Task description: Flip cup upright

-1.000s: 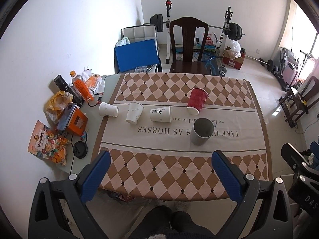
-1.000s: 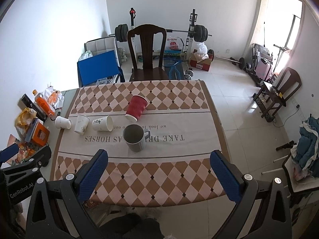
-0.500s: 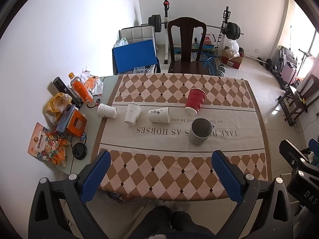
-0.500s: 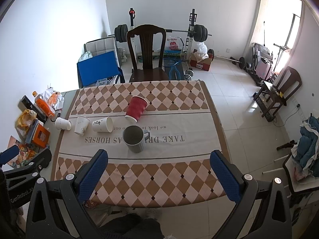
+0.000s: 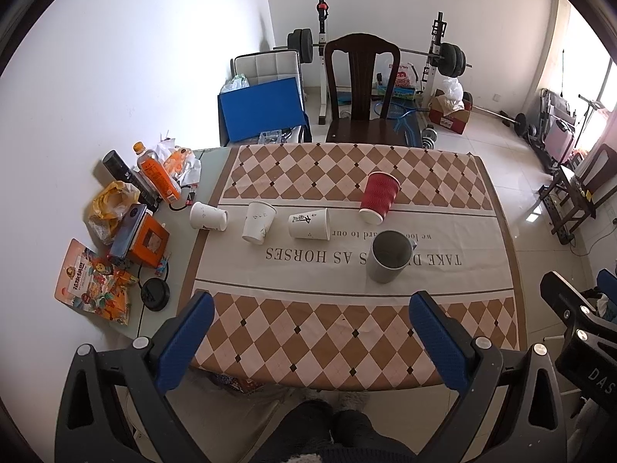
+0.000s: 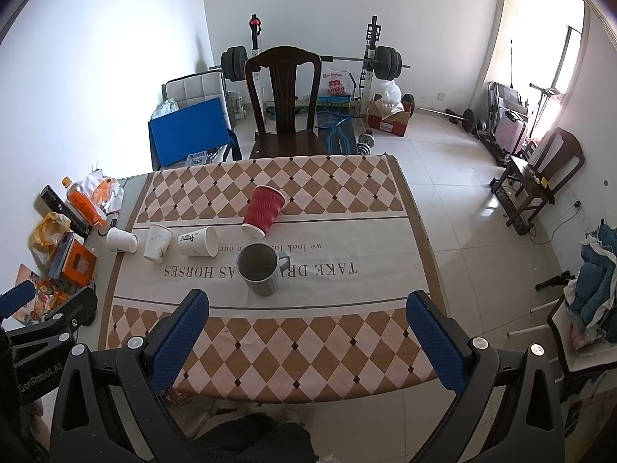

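From the left wrist, the left tongs (image 5: 308, 328) hang spread wide and empty over the bench's (image 5: 347, 347) near edge, while the ribbed red cup (image 5: 378, 197) stands mouth-down mid-cloth, a grey mug (image 5: 388, 256) just in front and three white paper cups (image 5: 308, 223) leftward. From the right wrist, the right tongs (image 6: 308, 328) gape empty too; the red cup (image 6: 264, 211) sits beyond the mug (image 6: 260, 269), a dark wooden chair (image 6: 283, 104) behind.

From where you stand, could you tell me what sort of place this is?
Most likely a room in a home that serves as both dining room and gym: a table with a checked tablecloth holds paper cups, a wooden chair stands behind it, and a barbell rack lines the far wall.
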`<state>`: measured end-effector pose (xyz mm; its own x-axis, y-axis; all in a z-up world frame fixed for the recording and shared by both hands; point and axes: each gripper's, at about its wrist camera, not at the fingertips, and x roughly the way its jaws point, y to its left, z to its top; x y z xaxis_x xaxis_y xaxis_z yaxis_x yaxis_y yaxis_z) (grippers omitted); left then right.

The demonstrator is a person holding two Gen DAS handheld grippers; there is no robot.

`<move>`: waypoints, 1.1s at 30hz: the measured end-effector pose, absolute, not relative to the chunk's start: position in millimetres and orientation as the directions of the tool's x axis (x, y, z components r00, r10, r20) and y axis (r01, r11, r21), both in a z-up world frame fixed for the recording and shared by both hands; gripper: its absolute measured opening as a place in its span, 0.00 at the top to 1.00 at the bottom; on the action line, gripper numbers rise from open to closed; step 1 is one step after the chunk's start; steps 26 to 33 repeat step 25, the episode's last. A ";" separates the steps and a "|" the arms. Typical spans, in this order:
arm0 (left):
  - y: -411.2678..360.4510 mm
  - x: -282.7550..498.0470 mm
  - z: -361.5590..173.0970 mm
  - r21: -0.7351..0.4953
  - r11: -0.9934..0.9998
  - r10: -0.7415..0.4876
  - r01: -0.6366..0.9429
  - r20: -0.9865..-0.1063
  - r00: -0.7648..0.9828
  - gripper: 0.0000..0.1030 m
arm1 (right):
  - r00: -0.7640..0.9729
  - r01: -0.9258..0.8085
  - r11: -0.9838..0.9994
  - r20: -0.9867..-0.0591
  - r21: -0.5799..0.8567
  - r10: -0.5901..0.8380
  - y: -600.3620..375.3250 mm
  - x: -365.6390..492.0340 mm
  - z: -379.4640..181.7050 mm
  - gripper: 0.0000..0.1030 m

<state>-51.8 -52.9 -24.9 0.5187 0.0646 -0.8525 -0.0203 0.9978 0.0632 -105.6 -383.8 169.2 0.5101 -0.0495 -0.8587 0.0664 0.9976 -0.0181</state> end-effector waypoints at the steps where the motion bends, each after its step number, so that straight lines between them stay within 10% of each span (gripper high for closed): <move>1: -52.7 -51.8 -24.8 0.065 0.998 0.066 -0.019 -0.852 0.519 0.00 | 0.510 0.066 0.998 -0.858 -0.019 -0.050 -383.3 -106.3 168.5 0.00; 33: -50.7 -51.5 -23.8 0.061 0.998 0.057 -0.009 -0.855 0.516 0.00 | 0.510 0.070 0.997 -0.859 -0.016 -0.049 -383.8 -104.1 167.6 0.00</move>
